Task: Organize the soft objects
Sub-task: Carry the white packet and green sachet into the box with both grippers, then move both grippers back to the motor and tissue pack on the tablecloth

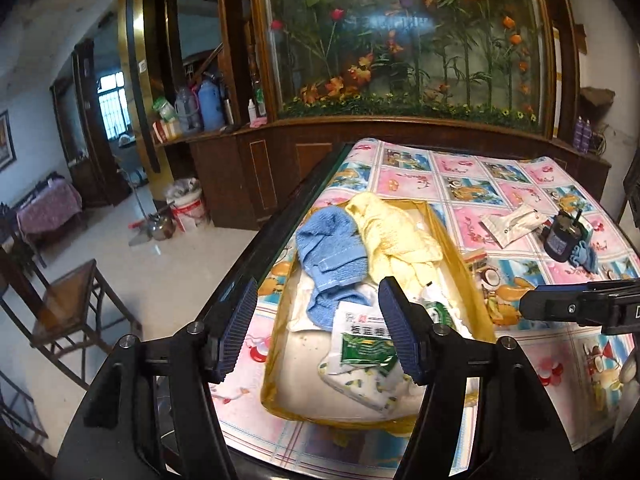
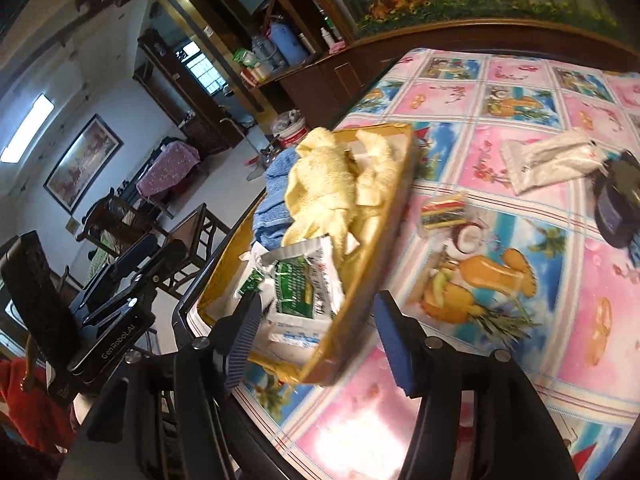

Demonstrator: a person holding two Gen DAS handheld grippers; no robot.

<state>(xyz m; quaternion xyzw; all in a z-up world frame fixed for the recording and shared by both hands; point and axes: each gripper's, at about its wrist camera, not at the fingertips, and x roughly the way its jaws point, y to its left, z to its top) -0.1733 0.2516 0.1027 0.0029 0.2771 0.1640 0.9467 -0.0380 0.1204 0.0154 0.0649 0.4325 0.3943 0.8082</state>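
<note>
terry cloth, light and floppy: the blue towel (image 1: pixel 328 248) and yellow towel (image 1: pixel 394 240) lie bunched in the cardboard tray (image 1: pixel 478 300) with the green sachets (image 1: pixel 366 350). your left gripper (image 1: pixel 318 330) and right gripper (image 2: pixel 314 338) both hang spread wide, holding nothing. pinch a thick fold, not a loose edge; the silver pouch (image 1: pixel 514 224) on the table will likely feel slick.

A wooden-framed glass cabinet of artificial flowers (image 1: pixel 404 40) stands behind the pink-and-blue patterned tablecloth (image 1: pixel 472 184); a white plastic bucket (image 1: pixel 188 208) sits on the floor left of the cabinet.
</note>
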